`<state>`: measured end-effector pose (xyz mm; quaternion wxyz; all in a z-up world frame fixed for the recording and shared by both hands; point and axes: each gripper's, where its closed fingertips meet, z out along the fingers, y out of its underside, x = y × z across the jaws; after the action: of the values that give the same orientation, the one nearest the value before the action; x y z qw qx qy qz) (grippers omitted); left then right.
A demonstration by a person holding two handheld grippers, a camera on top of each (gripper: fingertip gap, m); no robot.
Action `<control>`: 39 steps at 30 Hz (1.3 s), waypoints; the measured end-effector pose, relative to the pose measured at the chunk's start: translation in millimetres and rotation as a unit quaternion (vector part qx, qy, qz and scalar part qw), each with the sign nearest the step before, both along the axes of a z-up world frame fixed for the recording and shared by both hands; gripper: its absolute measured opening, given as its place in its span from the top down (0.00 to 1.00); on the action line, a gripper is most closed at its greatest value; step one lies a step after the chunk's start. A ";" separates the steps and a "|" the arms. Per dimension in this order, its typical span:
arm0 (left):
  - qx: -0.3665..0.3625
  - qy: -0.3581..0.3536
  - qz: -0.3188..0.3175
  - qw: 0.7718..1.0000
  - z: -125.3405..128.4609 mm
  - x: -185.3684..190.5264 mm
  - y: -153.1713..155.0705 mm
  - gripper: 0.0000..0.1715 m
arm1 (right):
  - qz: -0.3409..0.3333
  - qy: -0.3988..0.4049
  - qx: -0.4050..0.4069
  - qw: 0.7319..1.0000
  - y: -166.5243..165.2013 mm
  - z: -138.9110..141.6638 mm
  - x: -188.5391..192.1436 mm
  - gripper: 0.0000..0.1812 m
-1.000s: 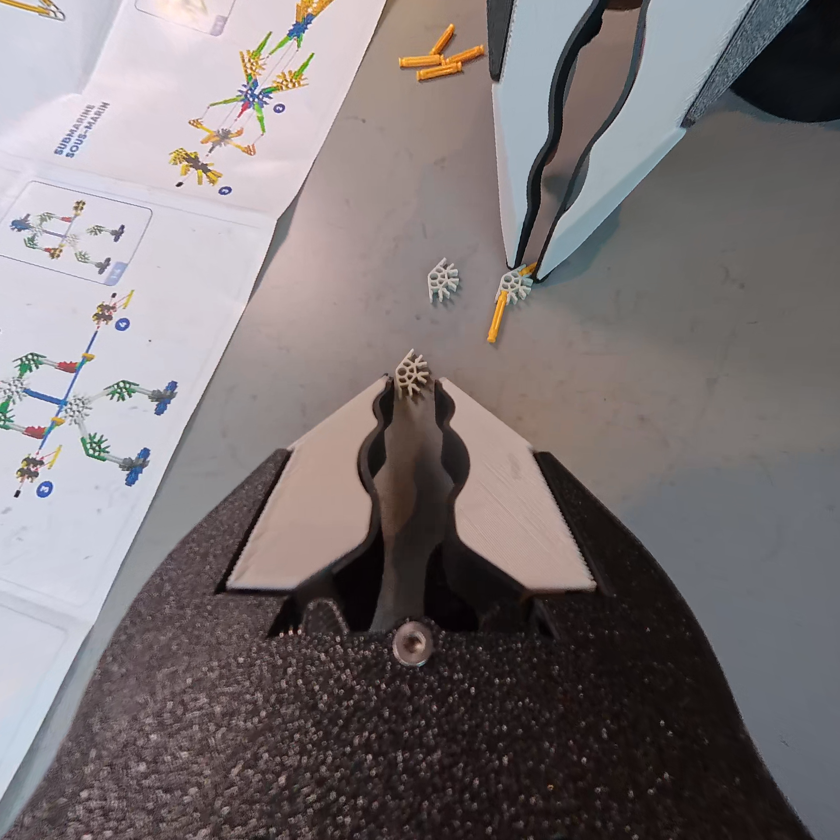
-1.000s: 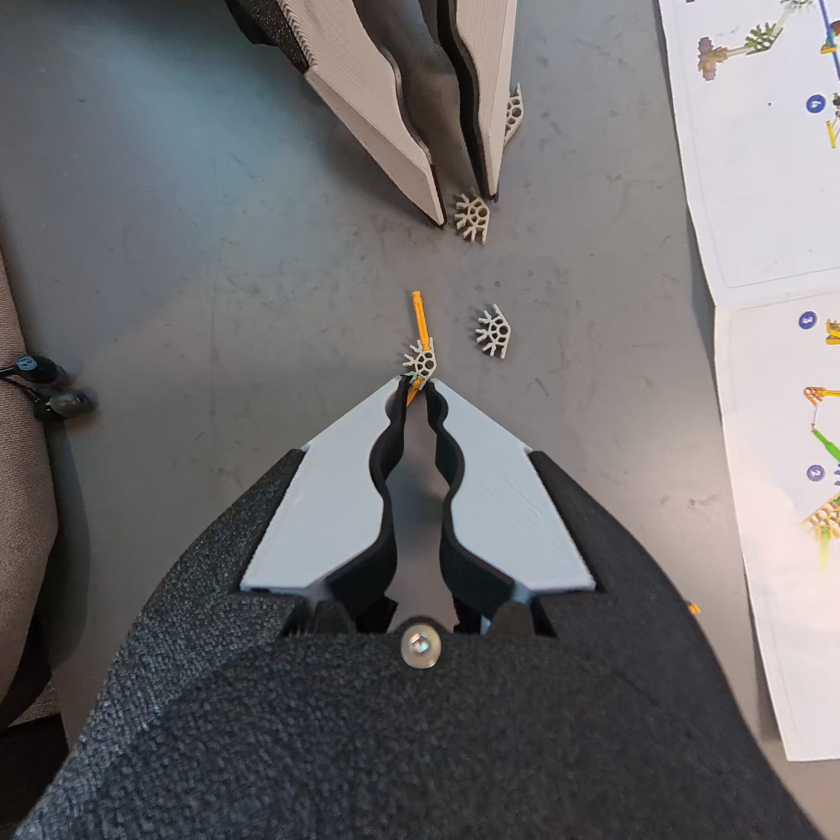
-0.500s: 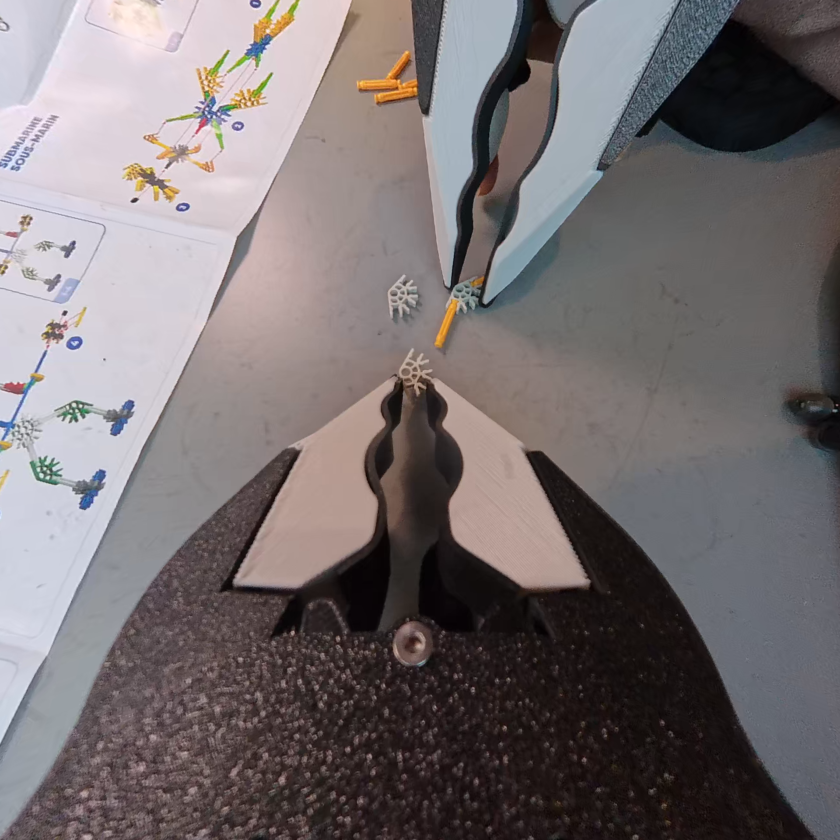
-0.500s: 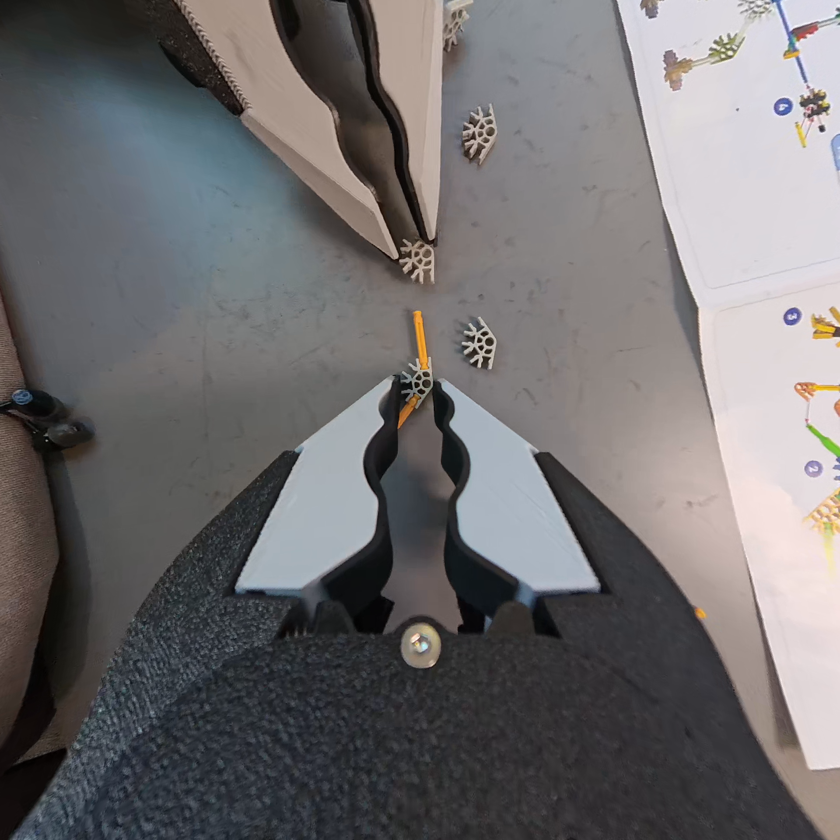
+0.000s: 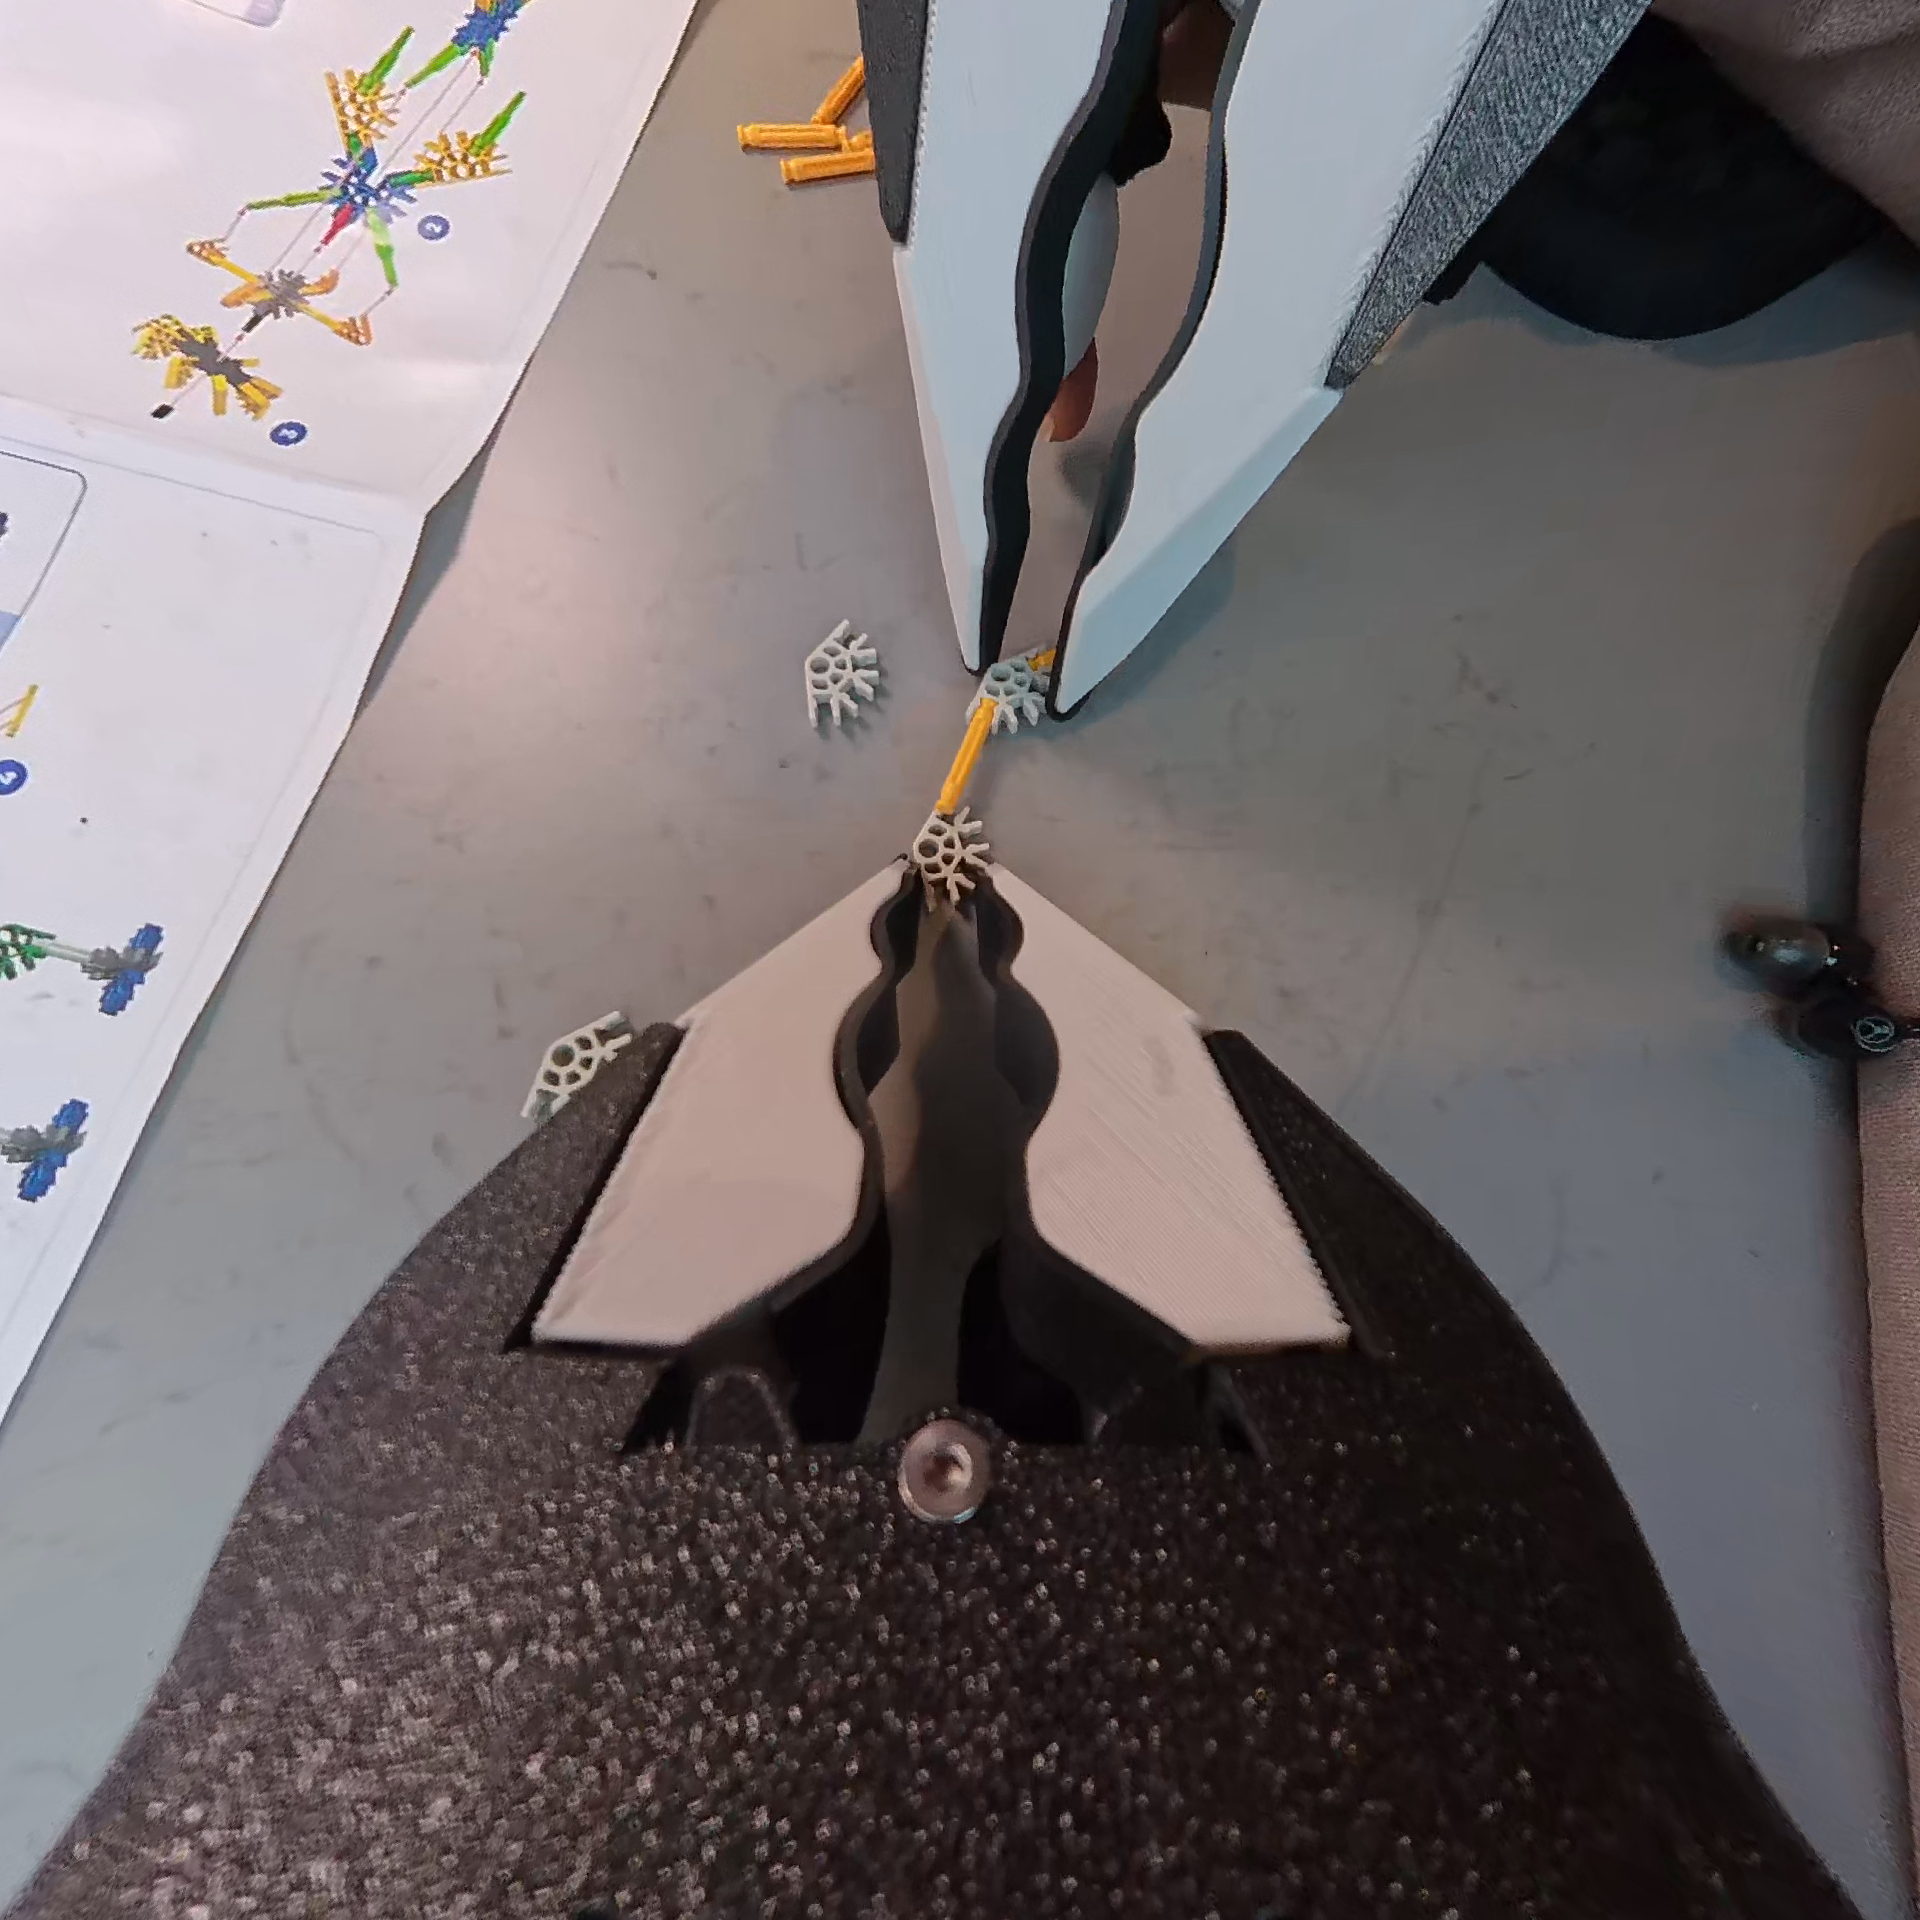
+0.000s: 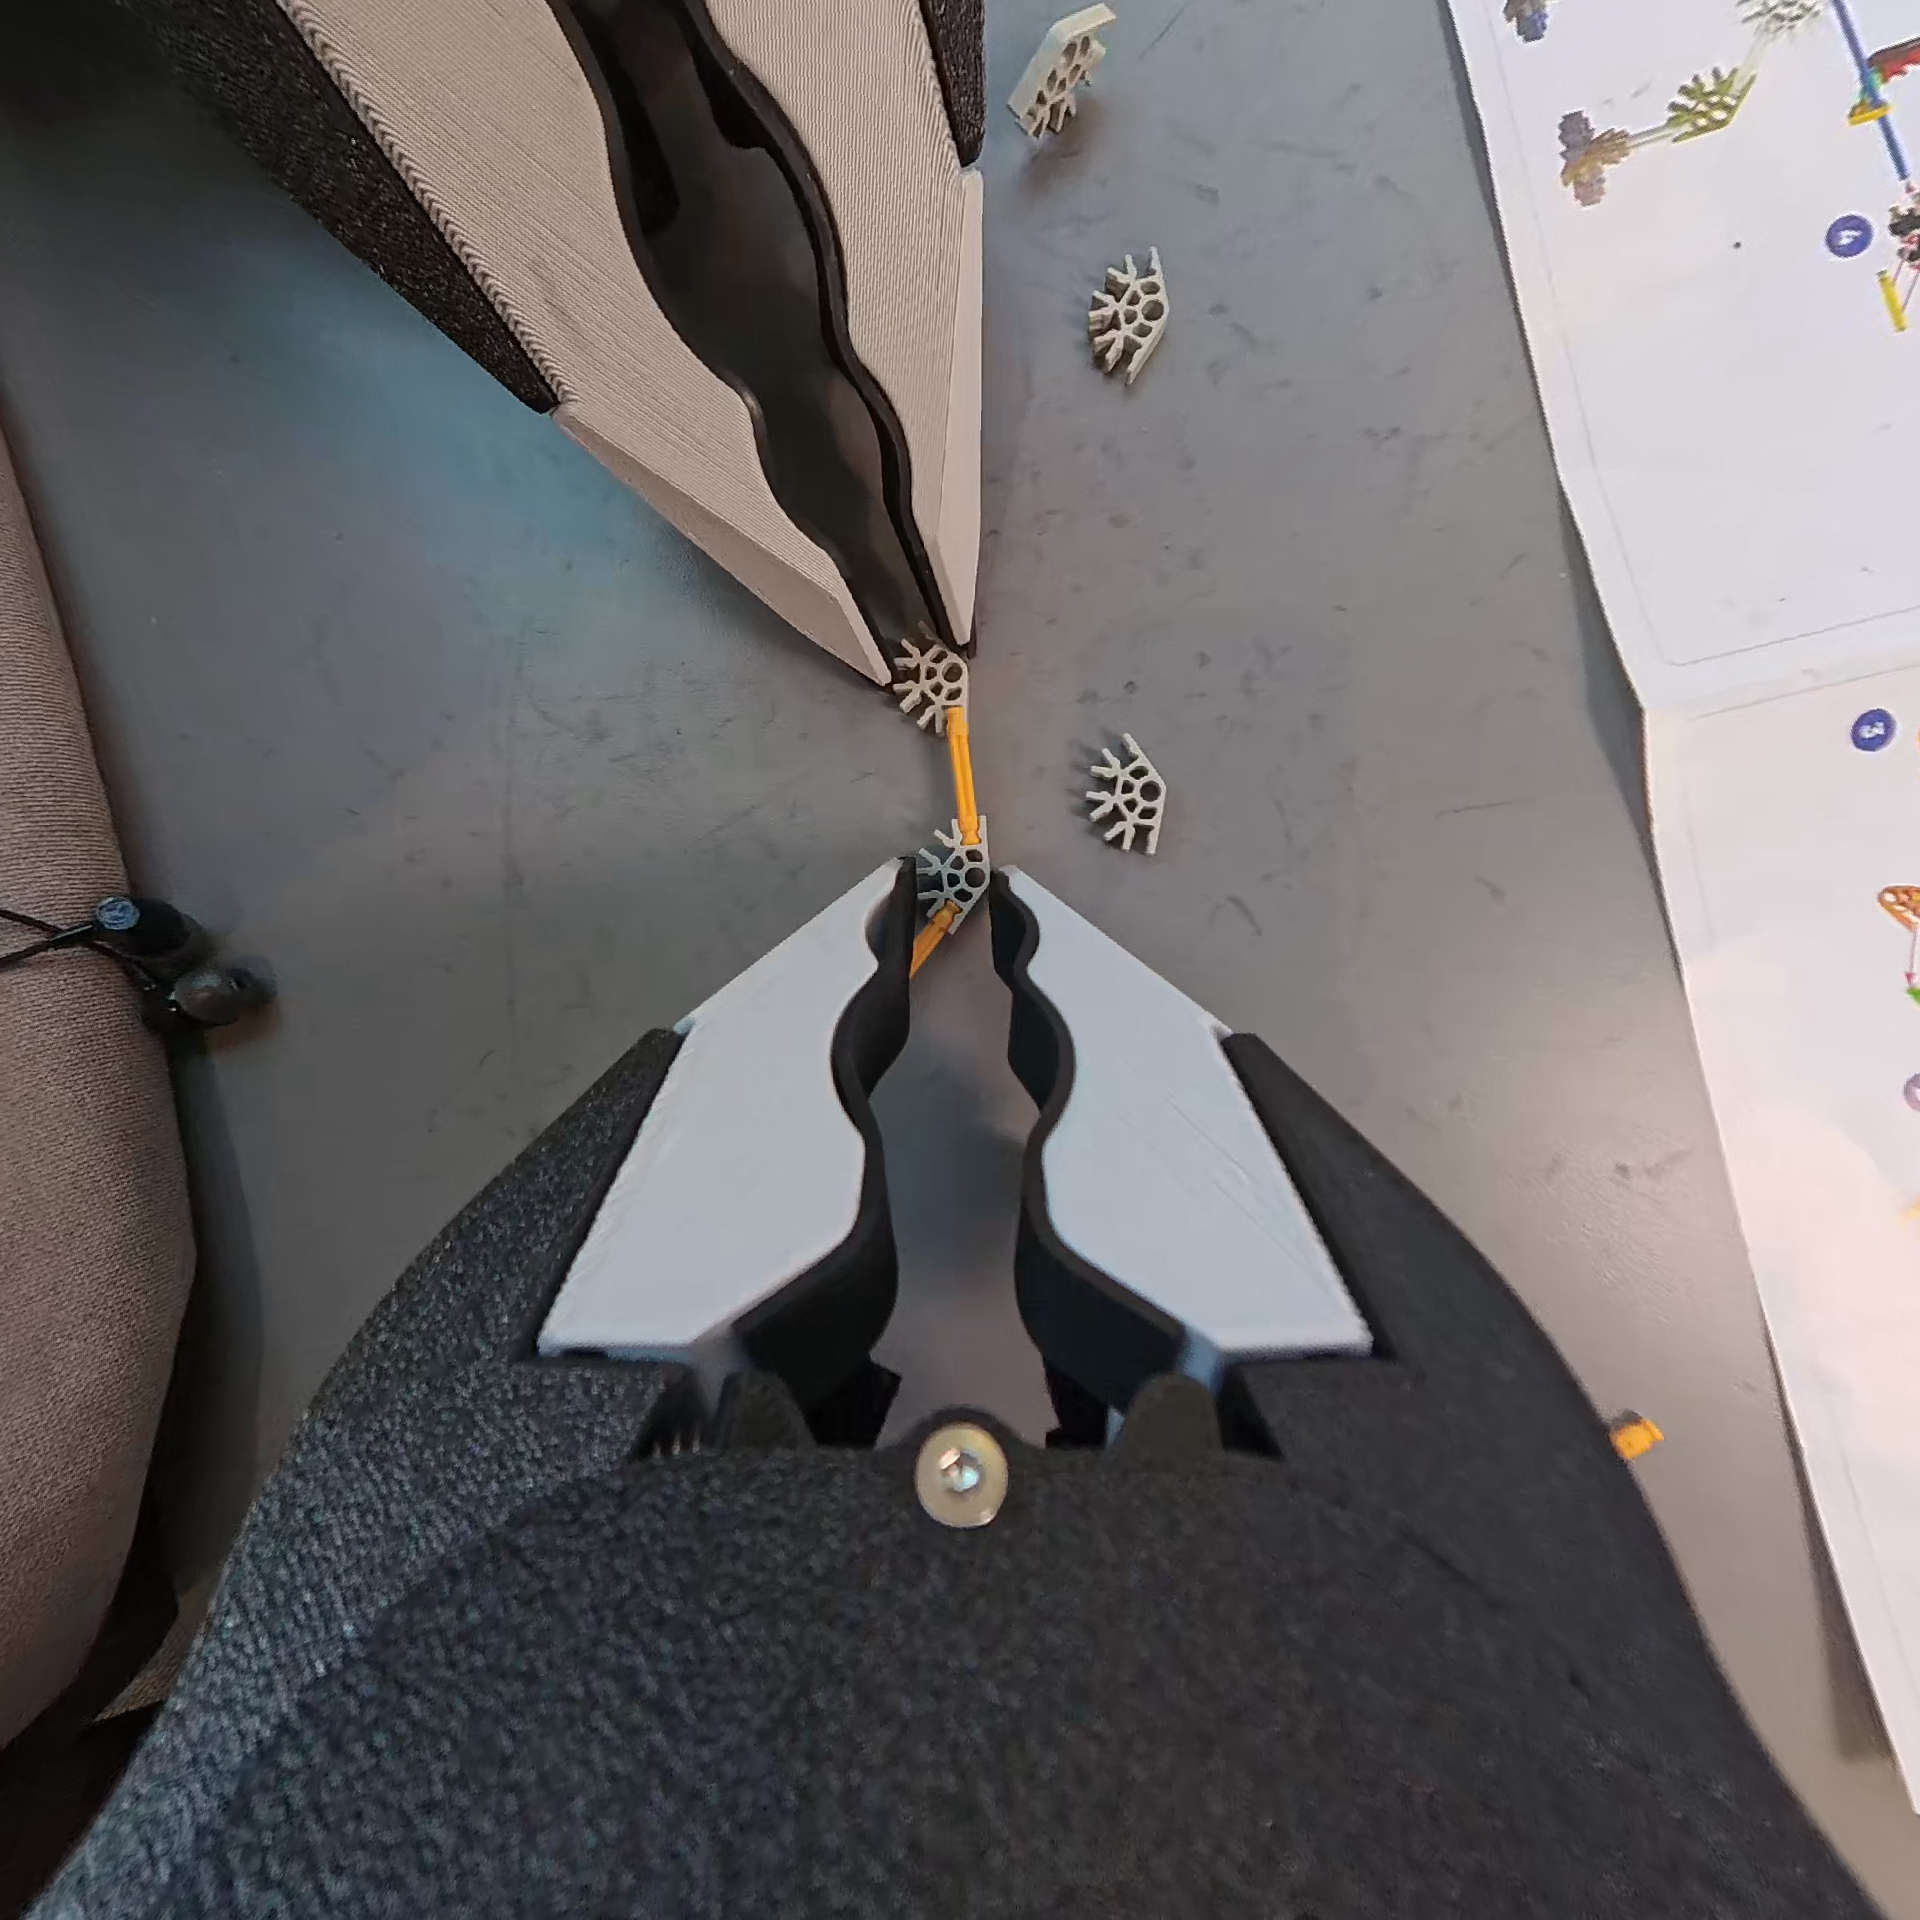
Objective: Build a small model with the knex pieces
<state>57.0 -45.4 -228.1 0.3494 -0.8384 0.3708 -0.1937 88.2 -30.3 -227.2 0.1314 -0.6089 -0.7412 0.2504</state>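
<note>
Your left gripper [image 5: 948, 883] is pinched on a grey connector [image 5: 950, 852], which juts out past the tips just above the table [image 5: 1455, 831]. Your right gripper [image 6: 954, 883] is clamped on a second connector [image 6: 956, 871] that carries two yellow rods: a short rod [image 6: 932, 935] runs back between its fingers, and a front rod [image 6: 963, 774] reaches forward. The two grippers face each other tip to tip, and the front rod's far end touches a slot of the left one's connector; whether it is seated there you cannot tell from either view. Just beside the rod, on the sheet side, a loose connector [image 6: 1125, 795] lies flat on the table, and another [image 6: 1129, 314] lies further along, next to the left gripper's finger. A third [image 6: 1058, 71] sits by the left gripper's body, partly hidden in the left wrist view. Beyond the right gripper a small heap of rods [image 5: 816, 135] lies on the table, and one more rod end [image 6: 1634, 1437] peeks out beside the right gripper's body. A folded instruction sheet [image 5: 208, 520] with coloured model drawings covers the table on your left gripper's left. Opposite it are a grey cushion [image 6: 62, 1143] and a black cord with beads [image 6: 177, 961].
</note>
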 end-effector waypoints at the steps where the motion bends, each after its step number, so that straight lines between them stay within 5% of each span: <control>1: 0.000 0.001 0.001 1.000 0.0 0.0 -0.1 0.94 | 0.000 -0.001 0.001 1.000 -0.2 -0.3 0.2 0.93; 18: -0.009 0.000 0.024 1.000 0.1 0.8 0.3 0.94 | 0.000 0.039 0.011 0.999 0.2 11.3 -10.6 0.90; 24: -0.010 0.000 0.029 1.000 0.2 0.9 0.4 0.94 | 0.019 0.091 0.034 0.995 -2.9 17.1 -27.2 1.00; 39: -0.014 -0.008 0.037 0.999 0.6 1.6 1.1 0.94 | 0.035 -0.031 0.035 0.998 -6.5 0.6 -27.1 1.00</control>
<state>58.6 -44.3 -227.5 0.3473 -0.8547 0.3340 -0.1929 61.1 -36.8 -226.6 0.1209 -0.5849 -0.7742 0.2095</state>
